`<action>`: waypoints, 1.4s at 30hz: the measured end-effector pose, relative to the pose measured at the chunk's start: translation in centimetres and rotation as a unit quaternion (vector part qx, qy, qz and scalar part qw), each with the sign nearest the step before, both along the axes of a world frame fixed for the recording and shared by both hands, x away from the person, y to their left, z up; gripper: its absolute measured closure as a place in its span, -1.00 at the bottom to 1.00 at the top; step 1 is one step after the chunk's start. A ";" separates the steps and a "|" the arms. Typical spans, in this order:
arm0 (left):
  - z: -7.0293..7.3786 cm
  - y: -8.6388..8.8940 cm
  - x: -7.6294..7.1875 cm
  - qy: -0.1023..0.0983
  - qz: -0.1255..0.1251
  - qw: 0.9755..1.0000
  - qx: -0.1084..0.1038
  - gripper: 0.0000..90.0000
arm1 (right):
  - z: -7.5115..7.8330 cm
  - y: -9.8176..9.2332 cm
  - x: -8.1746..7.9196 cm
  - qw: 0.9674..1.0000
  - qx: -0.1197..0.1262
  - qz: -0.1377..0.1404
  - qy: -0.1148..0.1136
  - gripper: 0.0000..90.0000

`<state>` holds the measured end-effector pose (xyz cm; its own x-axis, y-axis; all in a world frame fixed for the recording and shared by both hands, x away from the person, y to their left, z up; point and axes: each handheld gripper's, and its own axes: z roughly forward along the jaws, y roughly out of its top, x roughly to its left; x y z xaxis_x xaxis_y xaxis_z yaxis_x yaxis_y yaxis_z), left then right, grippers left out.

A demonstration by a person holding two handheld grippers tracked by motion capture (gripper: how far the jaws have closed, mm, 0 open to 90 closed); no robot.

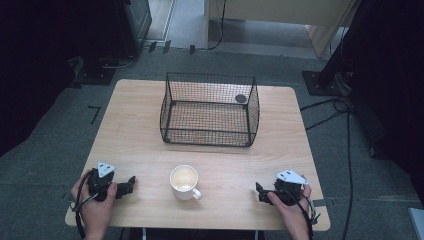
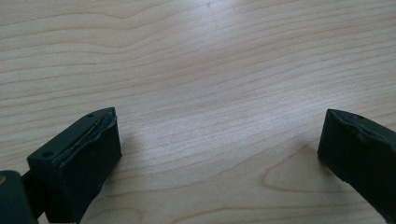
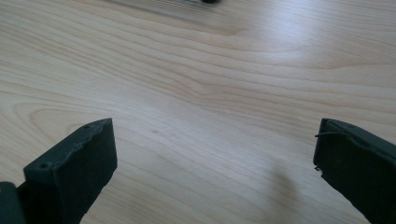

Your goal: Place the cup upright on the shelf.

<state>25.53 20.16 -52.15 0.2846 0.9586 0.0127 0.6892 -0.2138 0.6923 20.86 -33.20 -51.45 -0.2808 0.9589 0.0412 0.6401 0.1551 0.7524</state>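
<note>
Grippers idle on our end: left gripper [image 1: 131,181] at 8 o'clock and right gripper [image 1: 260,191] at 4, jaws wide apart, nothing held, mug [image 1: 184,182] between, basket [image 1: 210,109] at 12.

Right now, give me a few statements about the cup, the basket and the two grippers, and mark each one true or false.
1. The cup stands upright on the table, between the two grippers. True.
2. The cup sits inside the wire basket. False: it stands on the table in front of the basket, apart from it.
3. The left gripper is open, with bare wood between its jaws. True.
4. The right gripper is clamped on the cup's handle. False: it is open, to the cup's right, holding nothing.
5. The basket lies tipped on its side. False: it stands with its opening up.
</note>
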 end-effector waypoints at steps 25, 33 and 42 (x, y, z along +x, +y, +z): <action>0.0 0.0 0.0 0.000 -0.001 1.000 0.001 -1.00 | 0.9 6.4 -1.6 0.995 0.026 0.095 -0.010 -1.00; 0.0 0.0 0.0 0.000 -0.001 1.000 0.001 -1.00 | 1.1 8.5 -2.2 0.992 0.036 0.124 -0.012 -1.00; 0.0 0.0 0.0 0.000 -0.001 1.000 0.001 -1.00 | 1.4 10.4 -2.8 0.987 0.048 0.153 -0.015 -1.00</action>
